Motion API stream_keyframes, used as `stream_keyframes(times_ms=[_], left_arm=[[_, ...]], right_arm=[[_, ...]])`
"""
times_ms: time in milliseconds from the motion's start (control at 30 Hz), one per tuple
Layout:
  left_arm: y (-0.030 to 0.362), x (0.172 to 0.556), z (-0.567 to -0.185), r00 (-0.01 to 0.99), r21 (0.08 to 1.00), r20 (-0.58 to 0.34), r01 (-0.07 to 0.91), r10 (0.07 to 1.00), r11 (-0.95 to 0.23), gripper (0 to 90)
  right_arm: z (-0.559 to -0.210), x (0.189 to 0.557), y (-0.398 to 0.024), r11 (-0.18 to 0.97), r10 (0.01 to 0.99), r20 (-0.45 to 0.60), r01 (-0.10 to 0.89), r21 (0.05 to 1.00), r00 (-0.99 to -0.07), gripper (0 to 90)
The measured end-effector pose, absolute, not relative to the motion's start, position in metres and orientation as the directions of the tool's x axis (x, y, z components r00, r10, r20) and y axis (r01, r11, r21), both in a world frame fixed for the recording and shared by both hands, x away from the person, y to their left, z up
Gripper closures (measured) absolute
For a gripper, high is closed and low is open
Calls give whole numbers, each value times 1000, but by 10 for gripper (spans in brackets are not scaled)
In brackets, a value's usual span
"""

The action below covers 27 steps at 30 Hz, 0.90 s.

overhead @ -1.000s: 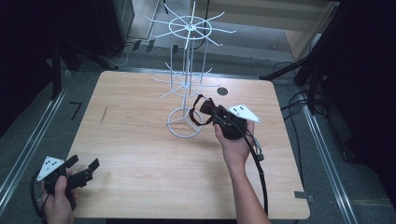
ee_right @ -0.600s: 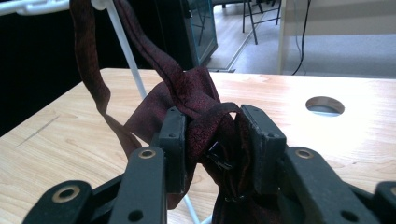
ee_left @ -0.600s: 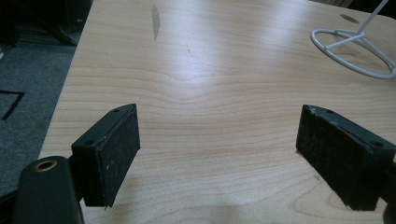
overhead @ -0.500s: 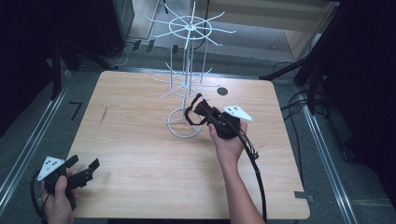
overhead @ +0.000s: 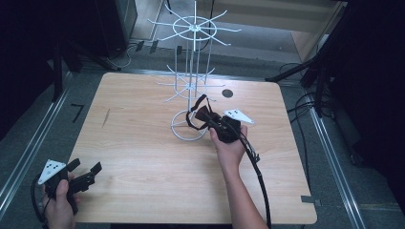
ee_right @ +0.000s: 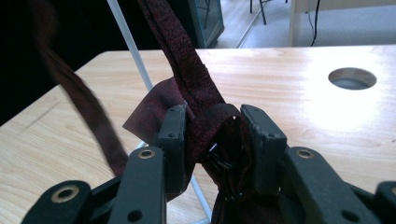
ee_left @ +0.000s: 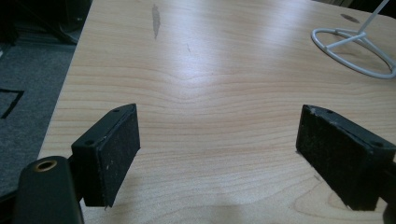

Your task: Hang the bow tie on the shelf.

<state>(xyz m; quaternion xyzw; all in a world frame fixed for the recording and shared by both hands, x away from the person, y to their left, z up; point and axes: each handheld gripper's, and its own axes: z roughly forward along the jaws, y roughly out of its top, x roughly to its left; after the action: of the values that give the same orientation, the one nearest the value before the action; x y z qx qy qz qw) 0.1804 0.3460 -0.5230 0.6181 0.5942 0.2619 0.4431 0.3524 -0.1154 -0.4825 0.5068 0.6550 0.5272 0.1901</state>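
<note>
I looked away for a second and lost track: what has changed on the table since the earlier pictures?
The right gripper, shut on the dark red bow tie, has sunk toward the table and drawn nearer the person, beside the white wire rack's ring base. The left gripper stayed open at the near left corner; the rack did not move.

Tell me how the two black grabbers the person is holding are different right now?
The left hand-held gripper has its jaws wide apart with nothing between them; the right hand-held gripper is shut on a dark red bow tie. The left one sits at the table near corner; the right one is beside the white wire rack. Both are black, each in one hand.
</note>
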Motion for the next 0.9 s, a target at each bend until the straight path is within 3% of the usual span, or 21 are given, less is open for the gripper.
stream_keyframes(times_ms=[367,467,633,733,767,900], left_arm=[[347,180,-523,160,860,-203,502,966,97,144],[346,180,-523,159,859,-202,503,966,97,144],[346,180,-523,156,859,-202,503,967,98,143],[346,180,-523,157,859,-201,502,967,97,144],[346,180,-523,156,860,-199,502,967,96,144],[346,180,-523,154,859,-200,502,968,98,144]], right_arm=[[-494,350,-123,-48,859,287,492,869,-424,625],[-499,348,-127,-42,848,296,501,864,-440,559],[-498,341,-134,3,861,241,478,878,-448,377],[-495,337,-138,13,867,232,486,874,-440,336],[-493,334,-141,25,880,214,492,870,-424,266],[-493,329,-148,28,886,206,492,870,-415,209]])
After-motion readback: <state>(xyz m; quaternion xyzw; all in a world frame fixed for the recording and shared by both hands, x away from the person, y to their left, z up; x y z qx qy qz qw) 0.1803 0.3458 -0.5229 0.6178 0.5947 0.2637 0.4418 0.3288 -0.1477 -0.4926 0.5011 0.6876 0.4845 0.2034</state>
